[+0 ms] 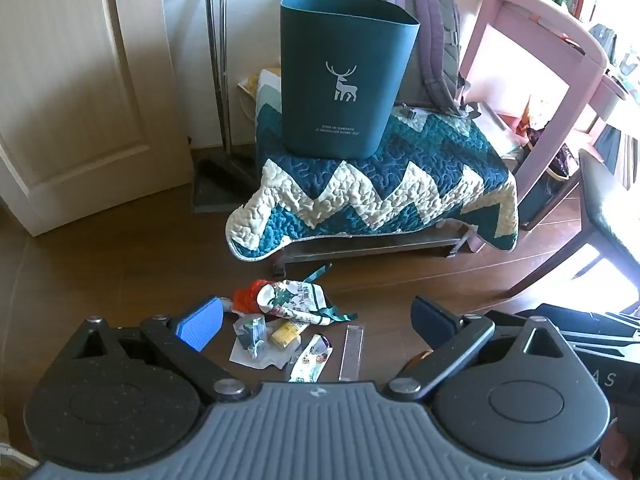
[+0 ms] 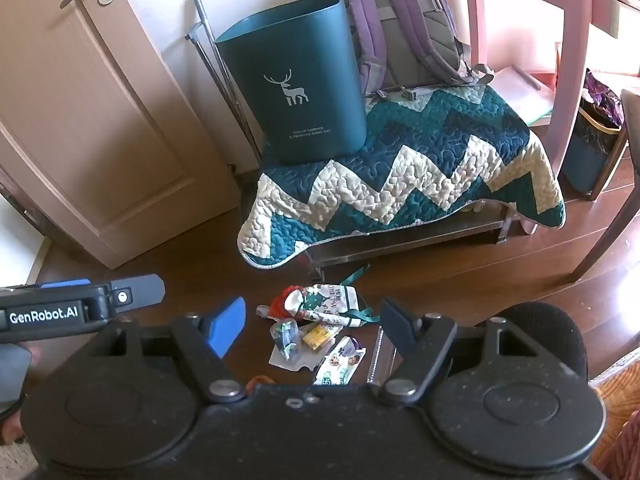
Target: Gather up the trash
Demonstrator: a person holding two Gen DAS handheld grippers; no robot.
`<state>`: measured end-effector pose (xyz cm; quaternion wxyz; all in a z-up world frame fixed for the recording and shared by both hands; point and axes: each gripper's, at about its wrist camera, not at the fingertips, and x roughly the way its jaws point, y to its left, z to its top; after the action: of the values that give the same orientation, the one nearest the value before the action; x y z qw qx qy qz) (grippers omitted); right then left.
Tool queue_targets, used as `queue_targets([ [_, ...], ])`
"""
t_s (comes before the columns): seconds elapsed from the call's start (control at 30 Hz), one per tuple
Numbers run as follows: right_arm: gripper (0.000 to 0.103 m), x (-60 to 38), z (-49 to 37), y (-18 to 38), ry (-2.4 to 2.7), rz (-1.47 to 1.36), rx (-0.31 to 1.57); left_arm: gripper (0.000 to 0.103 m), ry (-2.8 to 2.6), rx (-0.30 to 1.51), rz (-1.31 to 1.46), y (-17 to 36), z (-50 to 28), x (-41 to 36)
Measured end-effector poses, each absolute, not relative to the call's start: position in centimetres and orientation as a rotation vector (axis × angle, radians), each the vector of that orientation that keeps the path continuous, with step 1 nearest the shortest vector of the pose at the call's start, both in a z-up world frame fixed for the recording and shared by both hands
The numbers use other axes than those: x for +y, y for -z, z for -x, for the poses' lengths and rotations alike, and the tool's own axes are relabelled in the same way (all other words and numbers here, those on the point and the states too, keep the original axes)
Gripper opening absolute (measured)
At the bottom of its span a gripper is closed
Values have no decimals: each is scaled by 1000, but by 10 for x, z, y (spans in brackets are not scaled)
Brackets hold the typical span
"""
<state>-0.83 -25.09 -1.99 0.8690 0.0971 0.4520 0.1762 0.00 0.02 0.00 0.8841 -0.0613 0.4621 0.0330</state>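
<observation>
Bin (image 1: 340,80) interior (and lettering) unreadable

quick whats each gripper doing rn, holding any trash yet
Left gripper: open, holding nothing, above the trash pile.
Right gripper: open, holding nothing.

Both views are taken from just behind each gripper's own fingers, tilted down toward the wooden floor (image 1: 120,264). The teal bin (image 1: 340,80) on the quilt (image 1: 400,184) is faced at the far end, while the litter pile (image 1: 292,320) is seen near. The same scene is shared by both views. The right view is set further right, and the left gripper (image 2: 120,296) is caught at its left edge.
</observation>
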Motion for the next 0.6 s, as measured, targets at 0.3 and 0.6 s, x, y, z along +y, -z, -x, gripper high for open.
queue_targets([
  [0.3, 74, -252, 9, 21, -366, -197, 942, 101, -66, 960, 133, 3, 0, 0],
  [0.6, 74, -252, 9, 21, -366, -197, 944, 101, -70, 964, 132, 0, 0, -1],
])
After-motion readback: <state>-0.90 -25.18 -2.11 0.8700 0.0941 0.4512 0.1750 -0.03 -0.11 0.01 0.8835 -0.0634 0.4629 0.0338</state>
